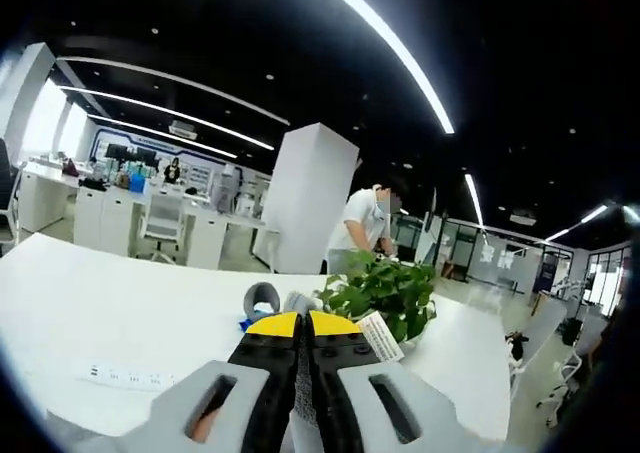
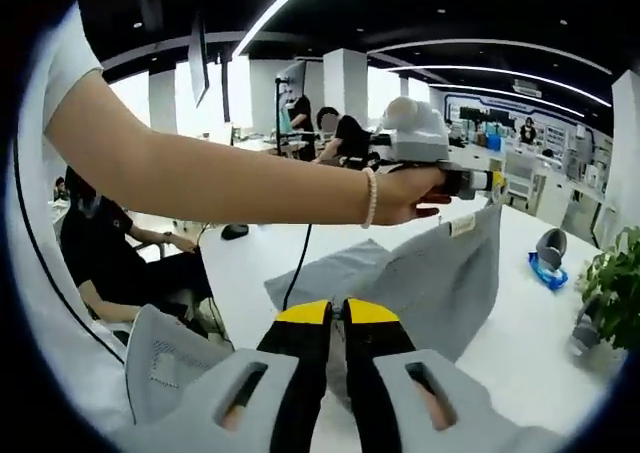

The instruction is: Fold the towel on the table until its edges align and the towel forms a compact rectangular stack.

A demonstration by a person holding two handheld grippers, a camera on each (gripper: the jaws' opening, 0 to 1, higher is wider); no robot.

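The long white table (image 1: pixel 90 313) stood in an open-plan office with strip lights across a dark ceiling and a white square pillar (image 1: pixel 312 198) behind it. In the left gripper view, the left gripper (image 1: pixel 303 325) had its yellow-tipped jaws pressed together on a strip of grey cloth; past them stood a leafy green potted plant (image 1: pixel 385 295) with a white tag, and a white power strip (image 1: pixel 128 378) lay on the table. The right gripper view showed the grey fabric towel (image 2: pixel 440 273) lifted off the table, 1 corner hanging from the left gripper (image 2: pixel 487 181) (held in a bare hand (image 2: pixel 405 193) with a bead bracelet). The right gripper (image 2: pixel 337 313) seemed closed on the towel's lower edge, though the pinch itself was hard to make out. A person in black (image 2: pixel 110 243) sat beside the table.
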